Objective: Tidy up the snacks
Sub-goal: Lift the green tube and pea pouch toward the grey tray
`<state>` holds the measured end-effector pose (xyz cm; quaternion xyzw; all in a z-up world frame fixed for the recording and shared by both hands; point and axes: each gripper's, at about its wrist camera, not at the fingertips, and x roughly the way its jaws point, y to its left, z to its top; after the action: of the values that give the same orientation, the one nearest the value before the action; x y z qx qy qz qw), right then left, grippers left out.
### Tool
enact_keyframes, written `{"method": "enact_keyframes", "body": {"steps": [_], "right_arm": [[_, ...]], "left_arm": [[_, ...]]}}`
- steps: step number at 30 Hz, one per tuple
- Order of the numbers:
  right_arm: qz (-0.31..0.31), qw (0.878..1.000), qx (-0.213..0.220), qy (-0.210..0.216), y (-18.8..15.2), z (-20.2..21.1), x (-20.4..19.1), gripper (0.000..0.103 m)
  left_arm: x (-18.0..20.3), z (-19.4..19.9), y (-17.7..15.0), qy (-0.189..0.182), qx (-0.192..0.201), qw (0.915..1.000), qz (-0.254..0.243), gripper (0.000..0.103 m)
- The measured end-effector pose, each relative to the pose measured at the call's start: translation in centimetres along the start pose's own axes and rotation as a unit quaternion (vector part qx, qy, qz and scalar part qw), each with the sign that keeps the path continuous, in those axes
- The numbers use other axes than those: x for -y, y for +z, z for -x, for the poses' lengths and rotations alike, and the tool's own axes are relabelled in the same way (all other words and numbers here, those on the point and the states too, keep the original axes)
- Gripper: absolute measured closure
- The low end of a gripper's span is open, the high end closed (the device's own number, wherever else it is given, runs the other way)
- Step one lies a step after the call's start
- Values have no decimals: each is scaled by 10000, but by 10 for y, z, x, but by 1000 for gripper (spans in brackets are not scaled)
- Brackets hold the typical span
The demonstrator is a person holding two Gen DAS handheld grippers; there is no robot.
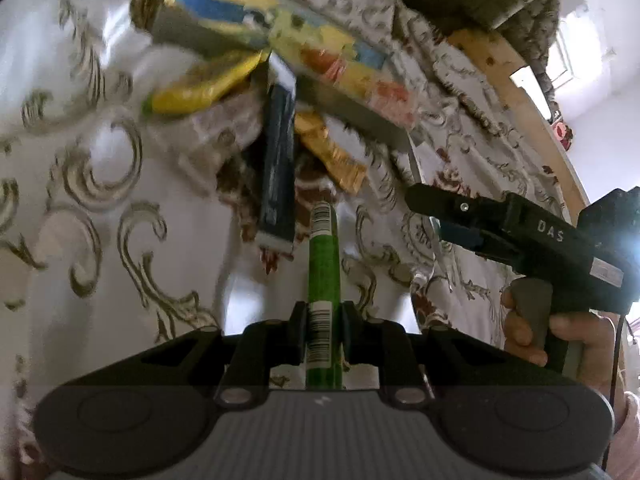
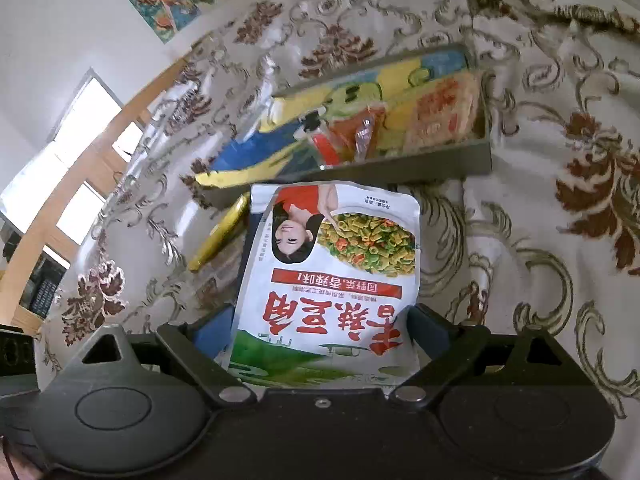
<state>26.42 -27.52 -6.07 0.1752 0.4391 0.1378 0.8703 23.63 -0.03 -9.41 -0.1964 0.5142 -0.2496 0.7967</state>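
My left gripper [image 1: 323,320] is shut on a green snack packet [image 1: 325,264] with barcodes, held edge-on above the table. Ahead lie a dark blue packet [image 1: 277,168], a gold packet [image 1: 330,151] and a yellow packet [image 1: 204,85], next to a grey tray [image 1: 360,114] with colourful snacks. My right gripper [image 2: 320,324] is shut on a white pouch [image 2: 332,272] with red characters and a woman's picture, just in front of the grey tray [image 2: 440,160]. The right gripper also shows in the left wrist view [image 1: 440,216], at the right.
The table wears a white cloth with gold and brown scrolls [image 2: 560,240]. A yellow packet [image 2: 224,236] lies left of the pouch. The table's wooden edge [image 1: 520,92] runs at the right, with a wall and window beyond.
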Motion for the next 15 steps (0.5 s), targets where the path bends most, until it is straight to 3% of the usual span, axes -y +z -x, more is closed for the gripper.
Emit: {"method": "enact_keyframes", "body": {"steps": [8, 15], "right_arm": [[156, 9980, 577, 183, 10, 20, -3, 10], [96, 9912, 1266, 373, 23, 32, 7, 10]], "left_arm": [[24, 20, 17, 75, 614, 9978, -241, 84], [53, 31, 62, -38, 1529, 9844, -864, 84]]}}
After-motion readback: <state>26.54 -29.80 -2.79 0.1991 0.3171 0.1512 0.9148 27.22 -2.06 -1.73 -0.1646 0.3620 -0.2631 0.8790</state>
